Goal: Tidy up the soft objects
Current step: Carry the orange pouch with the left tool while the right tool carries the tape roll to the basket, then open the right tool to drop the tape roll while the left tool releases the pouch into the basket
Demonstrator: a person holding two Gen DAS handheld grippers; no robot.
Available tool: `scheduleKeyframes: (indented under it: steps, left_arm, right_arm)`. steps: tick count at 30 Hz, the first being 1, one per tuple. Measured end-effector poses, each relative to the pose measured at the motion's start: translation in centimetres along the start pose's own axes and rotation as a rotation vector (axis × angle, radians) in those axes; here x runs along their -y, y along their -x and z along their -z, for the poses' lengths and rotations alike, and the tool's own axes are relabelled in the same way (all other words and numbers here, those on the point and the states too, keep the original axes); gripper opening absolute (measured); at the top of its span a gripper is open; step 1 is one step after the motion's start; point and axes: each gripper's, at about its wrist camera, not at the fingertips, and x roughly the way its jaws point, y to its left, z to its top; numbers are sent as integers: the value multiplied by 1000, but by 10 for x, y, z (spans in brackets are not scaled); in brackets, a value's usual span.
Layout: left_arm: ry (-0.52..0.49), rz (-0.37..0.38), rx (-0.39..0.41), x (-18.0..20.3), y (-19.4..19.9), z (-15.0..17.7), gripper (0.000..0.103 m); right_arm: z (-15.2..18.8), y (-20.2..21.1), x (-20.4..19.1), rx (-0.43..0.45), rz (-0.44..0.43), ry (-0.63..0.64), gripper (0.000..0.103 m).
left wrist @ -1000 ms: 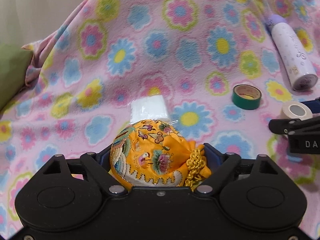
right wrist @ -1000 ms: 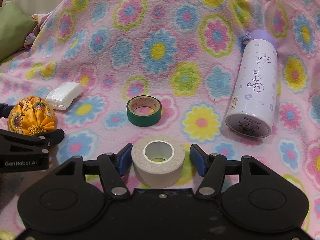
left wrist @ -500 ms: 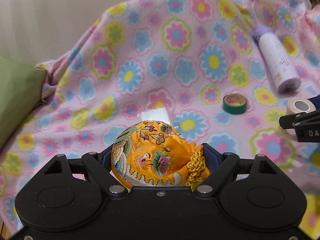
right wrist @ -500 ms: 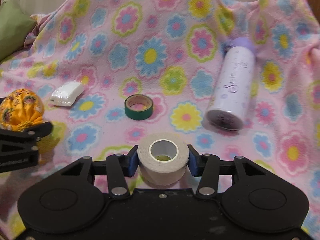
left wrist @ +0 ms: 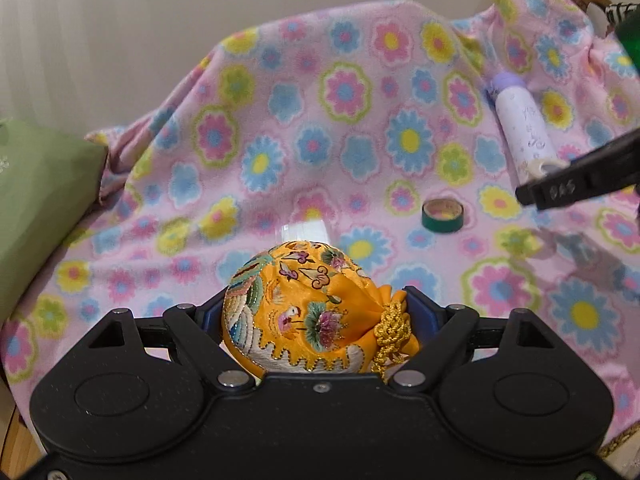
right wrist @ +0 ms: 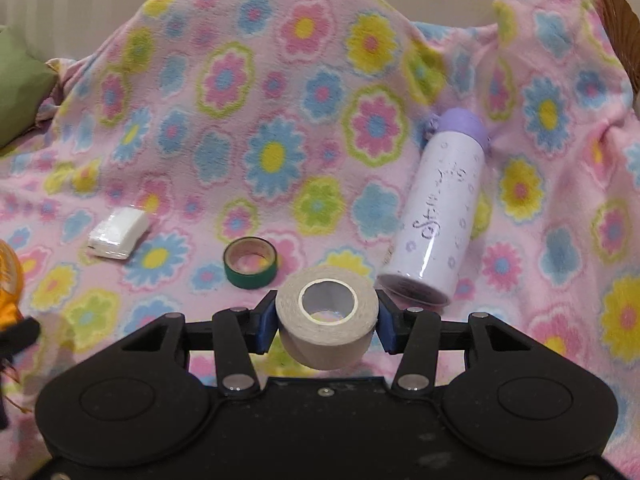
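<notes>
Two grippers are loaded and lifted off the pink flower-print fleece blanket: the left gripper is clamped on a round orange embroidered silk pouch, the right gripper on a beige paper tape roll, its jaws just closed. Lying mid-blanket are a green tape ring, a white wrapped tissue pack leftward, and a white-and-lilac cylindrical bottle toward the right edge

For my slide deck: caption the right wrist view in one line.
Right gripper holding a beige tape roll above the floral blanket.
</notes>
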Motion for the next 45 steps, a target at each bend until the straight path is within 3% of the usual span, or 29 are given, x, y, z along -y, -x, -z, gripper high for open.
scheduleKeyframes:
  steps: [13, 31, 37, 45]
  left_arm:
    - [147, 85, -145, -6, 51, 2, 82]
    - [209, 113, -207, 5, 152, 49, 82]
    - [213, 133, -235, 11, 165, 64, 83]
    - [212, 148, -265, 15, 160, 75, 85]
  right_arm:
    - [20, 96, -1, -11, -86, -97, 48]
    - [115, 235, -20, 29, -183, -143, 48]
    - [130, 256, -17, 44, -195, -160, 48]
    - [141, 245, -13, 0, -175, -187, 48]
